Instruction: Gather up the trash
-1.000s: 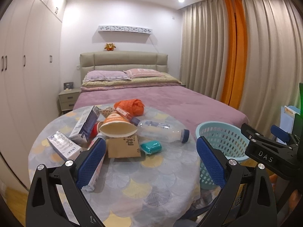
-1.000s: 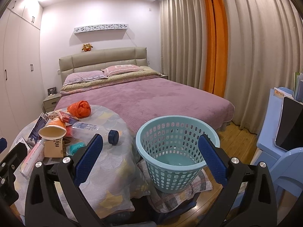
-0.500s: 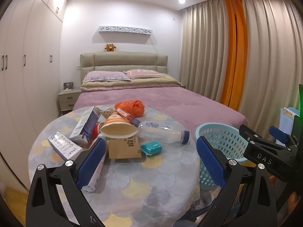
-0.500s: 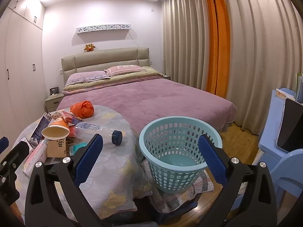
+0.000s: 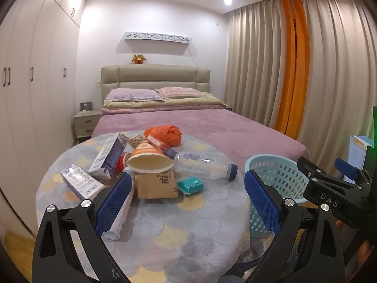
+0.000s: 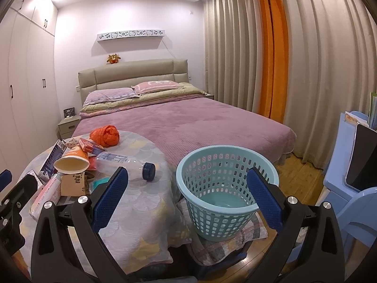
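1. We see the left tool [image 5: 186,197] spread wide with nothing between its blue pads, held above the near part of the round worktop [image 5: 165,231] and aimed at the pile of trash.
2. The right tool [image 6: 187,194] is just as wide and empty; through its gap we look down on the teal basket [image 6: 226,188], which stands on a checked cloth [image 6: 256,232] just beside the worktop's right edge.
3. Just beyond the left tool's left pad lies a pink tube [image 5: 122,214], partly hidden by that pad.
4. Ahead of it a brown paper bag [image 5: 156,185] lies flat, with a small teal wad [image 5: 190,185] just to its right.
5. An orange paper cup [image 5: 148,160] lies on its side above the bag, mouth toward us.
6. A clear plastic bottle [image 5: 202,166] with a dark blue cap lies on its side to the right of the cup, cap pointing toward the basket.
7. Two white-and-blue cartons [image 5: 81,184] lie at the left of the pile, and a crumpled orange bag [image 5: 165,134] sits at the far side.
8. Beyond the worktop stands a bed [image 6: 188,122] with a purple cover.
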{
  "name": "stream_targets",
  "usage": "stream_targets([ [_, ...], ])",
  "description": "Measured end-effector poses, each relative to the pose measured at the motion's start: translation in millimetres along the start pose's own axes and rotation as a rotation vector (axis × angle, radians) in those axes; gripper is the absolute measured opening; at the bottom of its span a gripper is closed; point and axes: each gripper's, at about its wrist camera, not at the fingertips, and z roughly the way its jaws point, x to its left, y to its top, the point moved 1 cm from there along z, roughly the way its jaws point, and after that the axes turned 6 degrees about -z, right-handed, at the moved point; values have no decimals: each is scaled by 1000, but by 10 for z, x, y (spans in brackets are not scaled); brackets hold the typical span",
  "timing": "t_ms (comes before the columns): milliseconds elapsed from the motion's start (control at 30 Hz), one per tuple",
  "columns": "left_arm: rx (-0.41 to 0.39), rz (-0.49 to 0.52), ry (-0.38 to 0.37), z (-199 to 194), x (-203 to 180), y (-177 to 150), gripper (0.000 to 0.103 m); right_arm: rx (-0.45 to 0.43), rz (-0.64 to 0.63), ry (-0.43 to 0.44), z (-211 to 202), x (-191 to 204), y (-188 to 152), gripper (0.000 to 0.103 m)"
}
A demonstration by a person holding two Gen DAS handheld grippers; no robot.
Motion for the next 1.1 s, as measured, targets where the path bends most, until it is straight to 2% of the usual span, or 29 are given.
stream_targets([
  [367, 6, -8, -9, -10, 56, 1, 93, 9, -4, -2, 34, 10, 1, 96],
  [567, 28, -66, 57, 22, 420, -53, 94, 26, -21, 10, 119, 58, -29, 96],
  [667, 76, -115, 92, 122, 703, -80, 94, 32, -36, 26, 158, 114, -51, 96],
  [733, 108, -154, 85, 172, 887, -90, 93, 33, -45, 43, 180, 160, -58, 96],
  [867, 192, -150, 100, 353, 1092, -98, 92, 36, -82, 65, 237, 300, -37, 96],
  [1033, 301, -179, 86, 574, 1274, -165, 82, 47, -121, 129, 412, 487, 47, 96],
  [1100, 340, -195, 80, 645, 1322, -200, 75, 64, -122, 157, 524, 523, 84, 96],
])
